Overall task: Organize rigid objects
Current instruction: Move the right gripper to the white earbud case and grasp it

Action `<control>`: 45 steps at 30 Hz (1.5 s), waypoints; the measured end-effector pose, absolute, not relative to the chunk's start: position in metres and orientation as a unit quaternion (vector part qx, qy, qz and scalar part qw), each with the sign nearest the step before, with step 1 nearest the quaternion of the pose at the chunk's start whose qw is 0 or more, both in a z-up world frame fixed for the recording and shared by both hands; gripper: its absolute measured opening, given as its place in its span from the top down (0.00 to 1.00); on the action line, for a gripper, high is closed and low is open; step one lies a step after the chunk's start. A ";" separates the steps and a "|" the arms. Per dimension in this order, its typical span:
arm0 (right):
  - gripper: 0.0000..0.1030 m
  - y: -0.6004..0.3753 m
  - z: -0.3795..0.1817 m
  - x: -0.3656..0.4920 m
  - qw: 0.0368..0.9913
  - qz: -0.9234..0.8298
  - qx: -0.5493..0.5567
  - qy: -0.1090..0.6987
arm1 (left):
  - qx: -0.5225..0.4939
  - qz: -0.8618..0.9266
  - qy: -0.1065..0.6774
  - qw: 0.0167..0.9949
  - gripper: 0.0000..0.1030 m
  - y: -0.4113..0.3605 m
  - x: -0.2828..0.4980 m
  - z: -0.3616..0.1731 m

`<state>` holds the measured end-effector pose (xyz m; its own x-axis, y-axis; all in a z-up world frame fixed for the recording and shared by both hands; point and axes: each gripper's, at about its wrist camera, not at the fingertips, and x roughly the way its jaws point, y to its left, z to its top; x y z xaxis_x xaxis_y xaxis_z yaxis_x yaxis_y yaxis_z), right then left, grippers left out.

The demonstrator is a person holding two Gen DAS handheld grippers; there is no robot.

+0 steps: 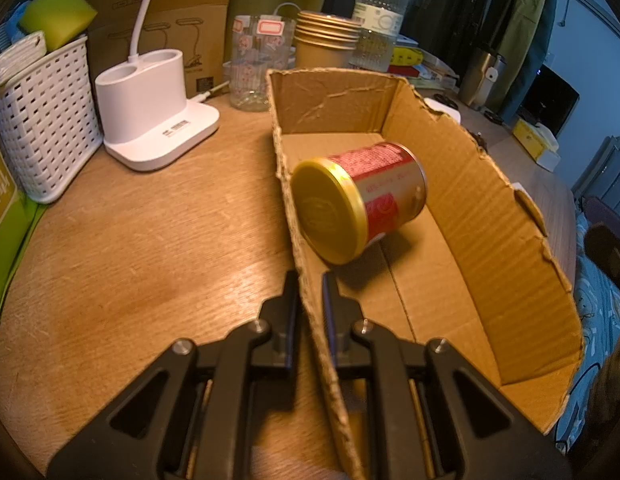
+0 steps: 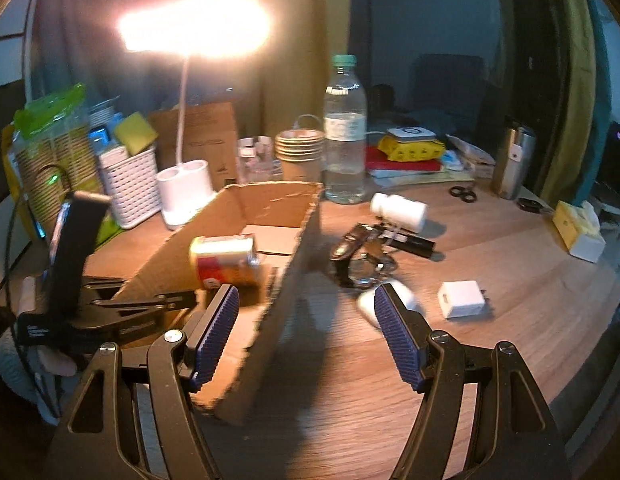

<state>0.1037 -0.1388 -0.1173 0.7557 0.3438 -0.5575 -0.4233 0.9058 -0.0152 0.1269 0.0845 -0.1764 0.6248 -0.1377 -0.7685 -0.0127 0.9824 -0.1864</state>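
Note:
An open cardboard box [image 1: 490, 216] lies on the wooden table, and a red and gold can [image 1: 358, 200] lies on its side inside it. My left gripper [image 1: 310, 292] is shut on the box's near left wall. In the right wrist view the box [image 2: 293, 256] and the can [image 2: 225, 260] show at centre left, with the left gripper [image 2: 181, 298] clamped on the far wall. My right gripper [image 2: 305, 316] is open and empty, above the box's right wall. A white pill bottle [image 2: 400, 210], a watch [image 2: 350, 258], a white charger cube [image 2: 464, 300] and a white round object [image 2: 406, 296] lie to the right.
A white lamp base [image 1: 149, 108], a white basket [image 1: 41, 120], a glass [image 1: 257, 64], stacked paper cups [image 1: 326, 40] and a water bottle [image 1: 380, 16] stand behind the box. Scissors [image 2: 464, 193], a steel tumbler [image 2: 512, 162] and a tissue box [image 2: 578, 230] are at far right.

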 end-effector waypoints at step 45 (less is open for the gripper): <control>0.29 -0.160 -0.183 0.214 0.900 0.147 -0.066 0.404 | -0.086 -0.035 0.430 0.898 0.87 0.086 0.127 -0.177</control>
